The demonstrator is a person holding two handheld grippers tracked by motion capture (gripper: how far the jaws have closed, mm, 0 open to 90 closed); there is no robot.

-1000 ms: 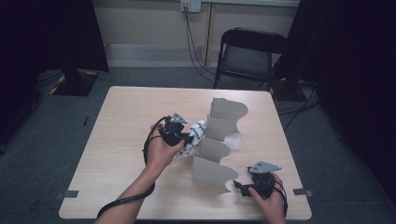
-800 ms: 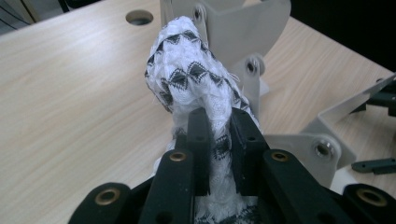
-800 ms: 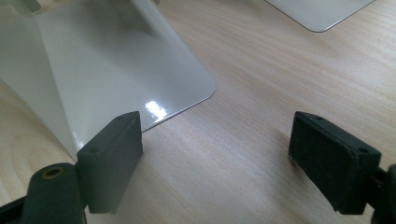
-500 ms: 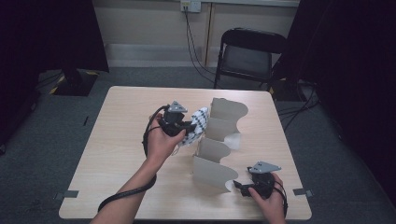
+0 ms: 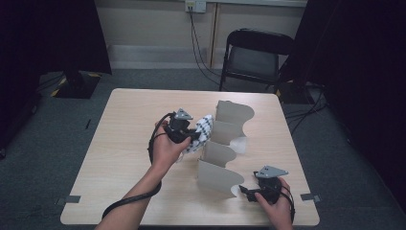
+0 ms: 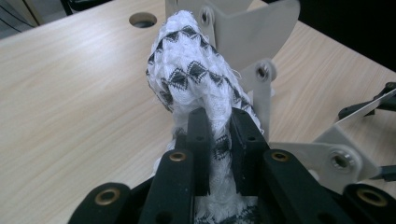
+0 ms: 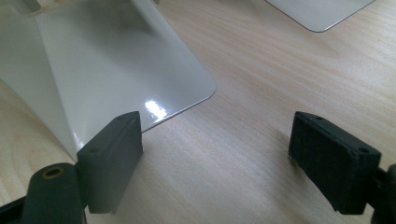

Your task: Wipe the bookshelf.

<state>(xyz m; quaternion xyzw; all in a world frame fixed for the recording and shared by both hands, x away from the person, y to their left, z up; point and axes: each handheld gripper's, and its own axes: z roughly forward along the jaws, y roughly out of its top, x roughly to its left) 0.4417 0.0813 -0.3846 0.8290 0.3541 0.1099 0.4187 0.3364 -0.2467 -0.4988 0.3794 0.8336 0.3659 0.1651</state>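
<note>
A white cloth with black diamond pattern hangs bunched beside a grey metal rack of upright curved dividers in the middle of the table. My left gripper is shut on the cloth and holds it just left of the rack. In the left gripper view the cloth rises out of the closed left gripper, with the rack's plates right behind it. My right gripper rests low by the rack's front end. In the right gripper view the right gripper is open on bare wood, its left pad beside the rack's flat foot.
The light wooden table has a round cable hole beyond the cloth. A black folding chair stands behind the table's far edge. A second flat foot of the rack lies farther off. Dark curtains flank the room.
My left gripper has carried the cloth a little toward the far side, staying next to the rack. The right gripper has kept still.
</note>
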